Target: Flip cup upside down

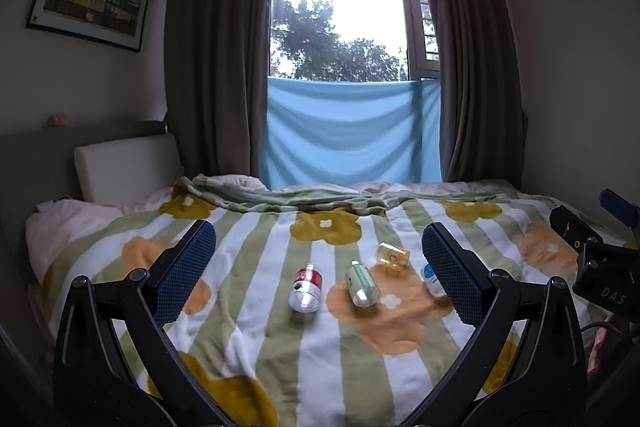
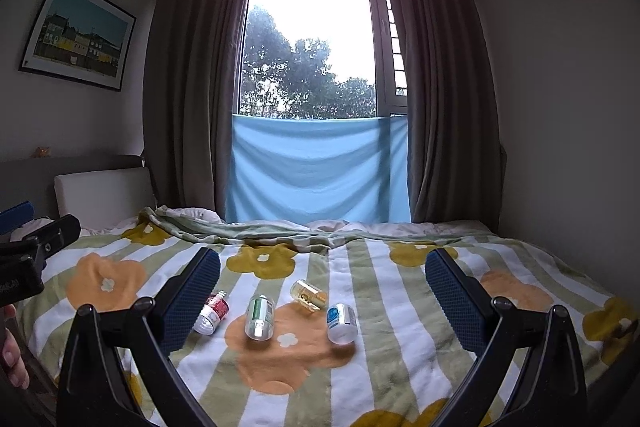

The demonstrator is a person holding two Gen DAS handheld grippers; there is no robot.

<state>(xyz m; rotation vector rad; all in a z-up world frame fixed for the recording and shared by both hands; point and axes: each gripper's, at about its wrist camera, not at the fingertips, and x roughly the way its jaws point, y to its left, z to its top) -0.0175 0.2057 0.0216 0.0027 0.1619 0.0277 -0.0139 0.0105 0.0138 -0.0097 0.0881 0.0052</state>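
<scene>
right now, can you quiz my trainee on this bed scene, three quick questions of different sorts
1. True or false: all four small cups on the striped flower blanket stand upright.
2. Multiple choice: which cup lies farthest toward the window? A) red-label cup B) amber cup C) blue-label cup
3. Fill in: the left tool and right tool both have their jaws ____ and hold nothing.

Key
1. False: all four, the green-label cup included, lie tipped on their sides.
2. B
3. open
</scene>
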